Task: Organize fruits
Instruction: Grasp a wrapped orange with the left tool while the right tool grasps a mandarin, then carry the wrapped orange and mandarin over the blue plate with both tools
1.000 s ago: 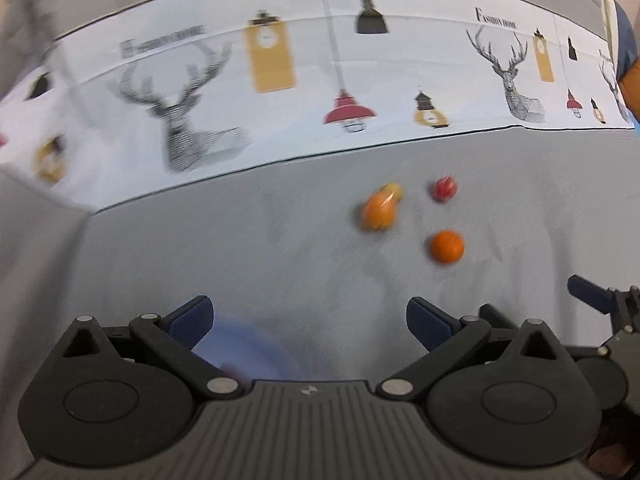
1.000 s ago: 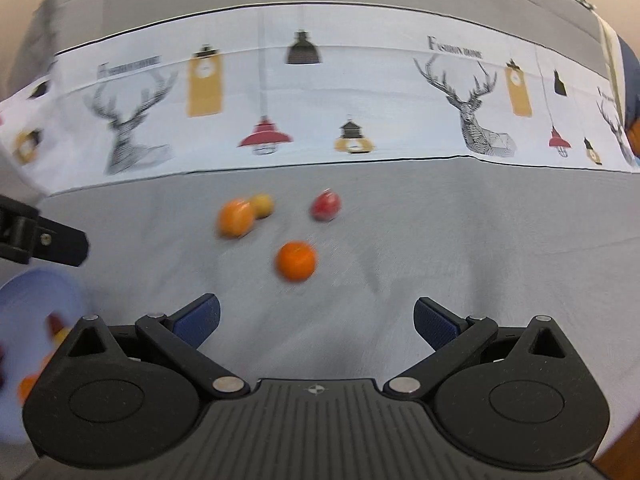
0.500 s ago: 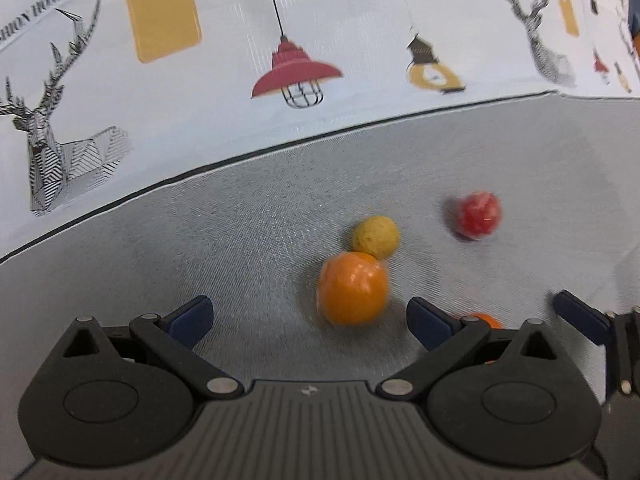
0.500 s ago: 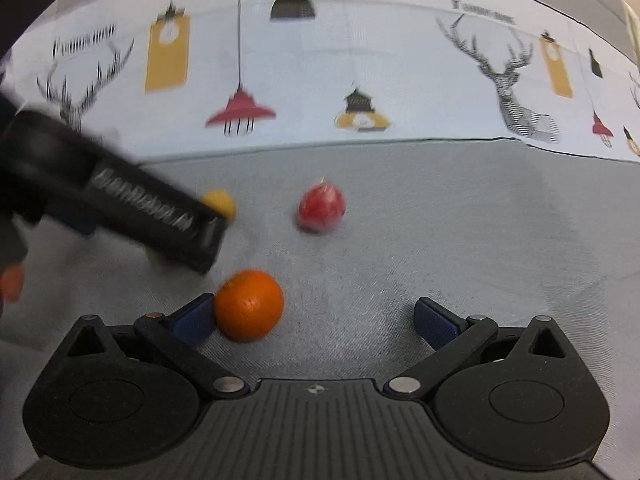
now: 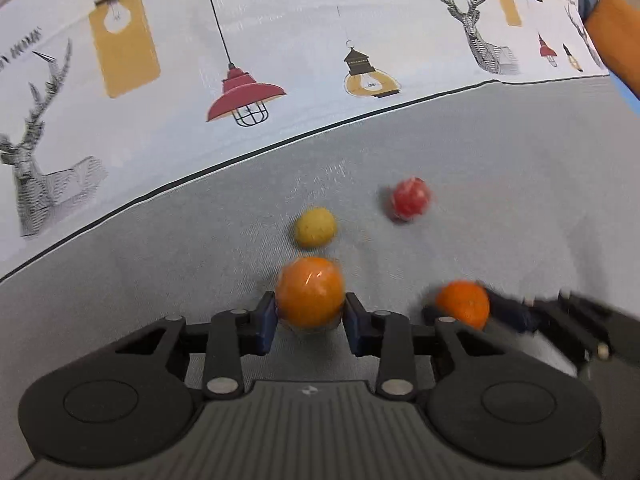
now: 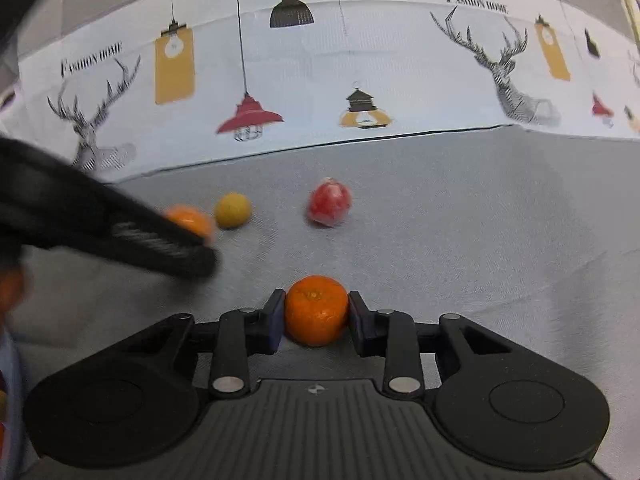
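Since each fruit is already pinched, lifts should be kept gentle. The smooth orange (image 5: pixel 310 292) is clamped by the left gripper (image 5: pixel 310 320) and the tangerine (image 6: pixel 316 310) by the right gripper (image 6: pixel 316 320), both on the grey cloth (image 6: pixel 460 220).

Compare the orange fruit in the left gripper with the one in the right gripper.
The smooth orange looks glossy with an even skin; the tangerine is dimpled, with a stem dent on top. The smooth orange looks rounder, the tangerine squatter. The smooth orange sits just in front of the yellow fruit; the tangerine lies farther from it. Both are orange and clamped between blue pads: left gripper, right gripper.
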Action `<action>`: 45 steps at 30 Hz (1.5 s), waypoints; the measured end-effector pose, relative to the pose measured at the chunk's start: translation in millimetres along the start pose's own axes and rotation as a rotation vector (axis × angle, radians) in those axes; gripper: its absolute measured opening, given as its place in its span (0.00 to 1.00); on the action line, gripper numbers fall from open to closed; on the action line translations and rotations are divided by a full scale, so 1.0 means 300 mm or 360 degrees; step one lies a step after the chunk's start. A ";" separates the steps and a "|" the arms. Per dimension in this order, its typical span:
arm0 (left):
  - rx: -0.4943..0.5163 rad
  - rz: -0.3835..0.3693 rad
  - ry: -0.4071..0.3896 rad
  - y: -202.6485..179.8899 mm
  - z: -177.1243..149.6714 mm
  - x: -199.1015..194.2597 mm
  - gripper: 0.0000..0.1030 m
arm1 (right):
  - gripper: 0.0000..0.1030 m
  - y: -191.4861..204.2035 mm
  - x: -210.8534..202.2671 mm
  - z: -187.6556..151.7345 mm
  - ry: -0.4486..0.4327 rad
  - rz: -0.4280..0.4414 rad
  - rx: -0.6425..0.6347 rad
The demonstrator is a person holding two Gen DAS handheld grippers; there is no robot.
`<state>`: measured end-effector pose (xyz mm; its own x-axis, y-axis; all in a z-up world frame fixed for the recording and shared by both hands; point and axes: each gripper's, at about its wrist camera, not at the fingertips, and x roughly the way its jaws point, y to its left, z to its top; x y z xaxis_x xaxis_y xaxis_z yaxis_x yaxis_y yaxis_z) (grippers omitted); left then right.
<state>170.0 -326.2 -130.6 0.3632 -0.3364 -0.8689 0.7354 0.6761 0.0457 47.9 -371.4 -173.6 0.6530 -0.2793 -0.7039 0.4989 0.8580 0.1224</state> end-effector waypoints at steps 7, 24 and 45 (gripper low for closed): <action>-0.0133 0.0082 0.0055 0.059 -0.116 -0.259 0.38 | 0.33 0.002 -0.261 0.009 -0.0117 0.0050 -0.0021; -0.0422 0.0414 0.0057 0.234 -0.662 -0.875 0.38 | 0.34 0.296 -0.864 -0.191 -0.0076 0.0487 -0.0381; -0.0680 0.0404 -0.0063 0.302 -0.956 -1.061 0.38 | 0.34 0.549 -1.068 -0.363 -0.0040 0.0647 -0.0759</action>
<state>-43.0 30.2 8.6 0.5280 -0.1451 -0.8368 0.3236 0.9453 0.0402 -141.3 -93.5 -4.2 0.7533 0.1045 -0.6494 -0.0972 0.9941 0.0472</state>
